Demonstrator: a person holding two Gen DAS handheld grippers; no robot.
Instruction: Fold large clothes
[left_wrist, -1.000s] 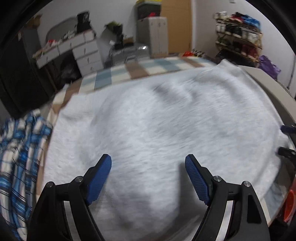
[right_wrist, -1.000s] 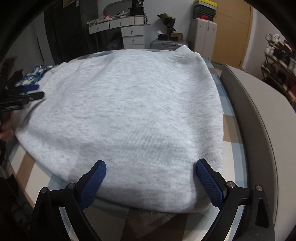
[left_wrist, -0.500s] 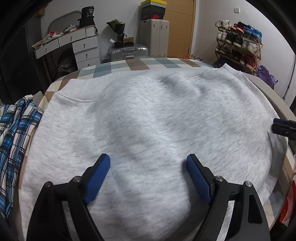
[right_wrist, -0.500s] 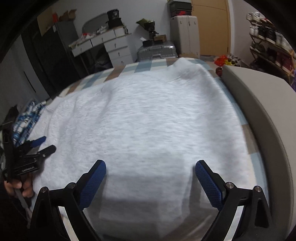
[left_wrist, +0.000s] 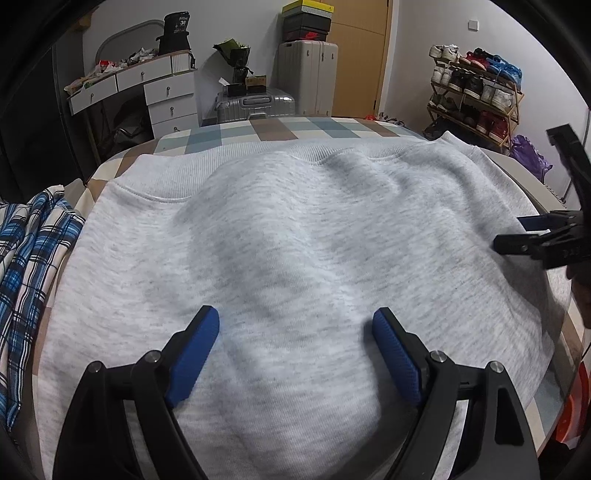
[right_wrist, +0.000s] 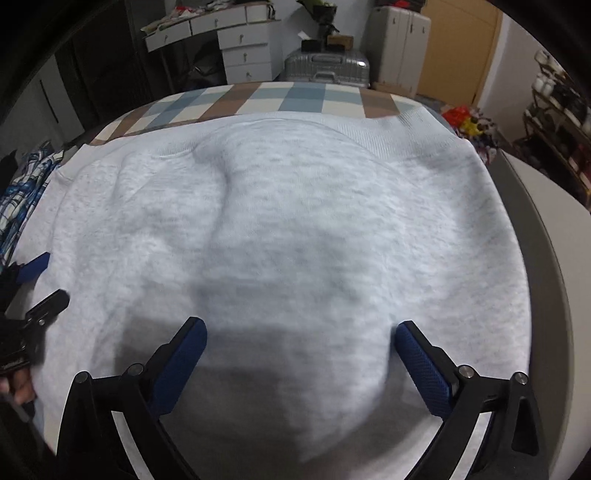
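Bedroom clutter rings the work surface: white drawers, a silver suitcase (left_wrist: 255, 105), a shoe rack (left_wrist: 476, 92) and an orange door stand behind a bed with a checked cover (left_wrist: 280, 129).

From the left wrist view, the grey sweatshirt (left_wrist: 295, 240) lies spread flat across the bed, directly ahead of and beneath the left gripper (left_wrist: 295, 347). Its ribbed band runs side to side along the far edge, so the cloth's long axis seems to cross the gripper's line rather than follow it. The jaws stand wide, blue pads apart over the fabric, nothing pinched between them. A blue plaid shirt (left_wrist: 29, 266) crowds the left edge; the right gripper (left_wrist: 517, 232) comes in from the right border over the sweatshirt's side.

From the right wrist view, the same sweatshirt (right_wrist: 295, 240) fills the frame below the right gripper (right_wrist: 299, 354), whose jaws likewise gape with no cloth caught. The bed's pale frame (right_wrist: 546, 221) runs close along the right, leaving little spare room there; bare checked cover remains beyond the far band. Each gripper looks nearest its own side of the near hem, the likely place for a next grasp.
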